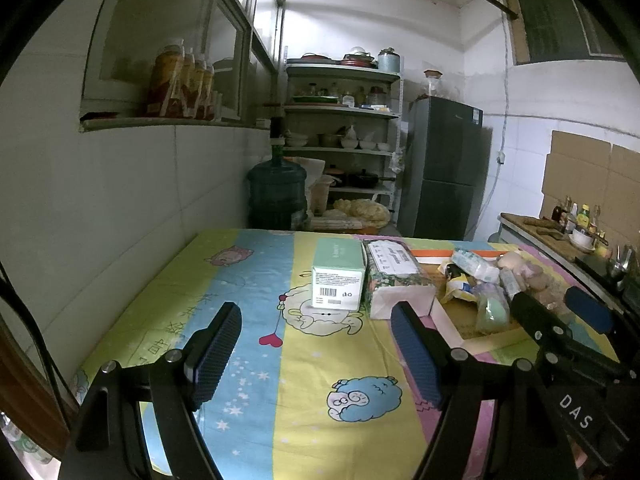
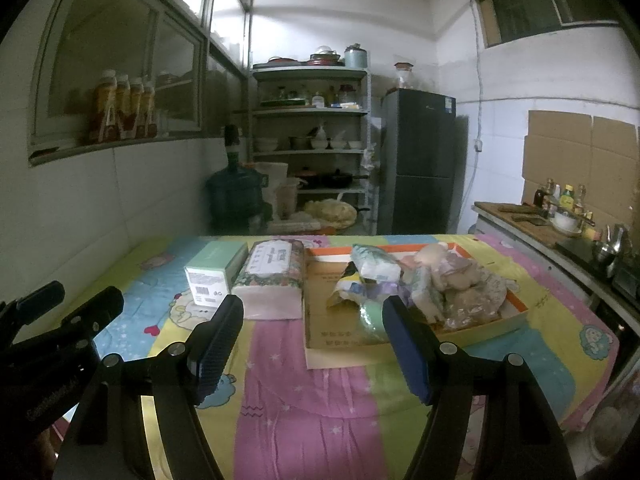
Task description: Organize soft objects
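A shallow cardboard tray (image 2: 516,312) with an orange rim lies on the table and holds several soft things: a plush toy (image 2: 460,276), a white-blue tissue pack (image 2: 376,264), a yellow packet (image 2: 344,292) and a green sponge (image 2: 370,316). A floral tissue pack (image 2: 272,268) and a mint green box (image 2: 216,272) lie side by side left of the tray; both also show in the left wrist view, the pack (image 1: 394,276) and the box (image 1: 338,276). My left gripper (image 1: 316,348) is open and empty above the cloth. My right gripper (image 2: 312,340) is open and empty in front of the tray.
The table wears a cartoon-print cloth (image 2: 312,408) and stands against a tiled wall (image 1: 120,200) on the left. A counter (image 2: 540,228) with bottles and a bowl runs along the right. A water jug (image 1: 276,192), shelves (image 1: 344,128) and a fridge (image 1: 444,168) stand behind.
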A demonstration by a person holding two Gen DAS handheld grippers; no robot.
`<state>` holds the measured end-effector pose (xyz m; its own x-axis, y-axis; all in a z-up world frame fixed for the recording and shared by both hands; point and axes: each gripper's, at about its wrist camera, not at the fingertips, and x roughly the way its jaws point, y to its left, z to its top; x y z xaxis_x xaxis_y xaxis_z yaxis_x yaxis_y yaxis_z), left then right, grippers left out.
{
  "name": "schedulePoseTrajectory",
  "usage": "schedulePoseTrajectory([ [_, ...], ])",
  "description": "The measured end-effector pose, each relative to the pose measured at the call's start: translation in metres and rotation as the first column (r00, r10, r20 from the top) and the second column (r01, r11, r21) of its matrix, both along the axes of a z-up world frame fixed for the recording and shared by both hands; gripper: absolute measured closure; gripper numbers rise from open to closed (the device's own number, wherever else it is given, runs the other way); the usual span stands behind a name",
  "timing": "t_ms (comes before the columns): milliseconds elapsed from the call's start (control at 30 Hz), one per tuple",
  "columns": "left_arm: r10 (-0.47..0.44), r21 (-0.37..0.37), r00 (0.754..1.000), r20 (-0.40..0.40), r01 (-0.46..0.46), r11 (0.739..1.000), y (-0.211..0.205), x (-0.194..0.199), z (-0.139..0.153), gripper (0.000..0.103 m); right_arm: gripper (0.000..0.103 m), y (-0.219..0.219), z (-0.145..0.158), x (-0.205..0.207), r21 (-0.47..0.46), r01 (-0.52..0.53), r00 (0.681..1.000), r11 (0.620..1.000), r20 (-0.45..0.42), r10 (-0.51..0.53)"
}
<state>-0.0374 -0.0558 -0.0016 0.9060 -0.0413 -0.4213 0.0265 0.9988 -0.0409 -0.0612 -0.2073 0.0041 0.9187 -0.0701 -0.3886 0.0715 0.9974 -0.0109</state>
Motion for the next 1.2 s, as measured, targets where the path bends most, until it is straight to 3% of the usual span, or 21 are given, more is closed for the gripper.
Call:
schedulePoseTrajectory([
  [1200, -0.009, 0.0, 1.0, -0.017, 0.009, 1.0, -0.014, 0.002, -0.003, 0.026, 0.029, -0.009, -0.003, -0.004, 0.015, 0.015, 1.0, 1.0, -0.007, -0.015],
])
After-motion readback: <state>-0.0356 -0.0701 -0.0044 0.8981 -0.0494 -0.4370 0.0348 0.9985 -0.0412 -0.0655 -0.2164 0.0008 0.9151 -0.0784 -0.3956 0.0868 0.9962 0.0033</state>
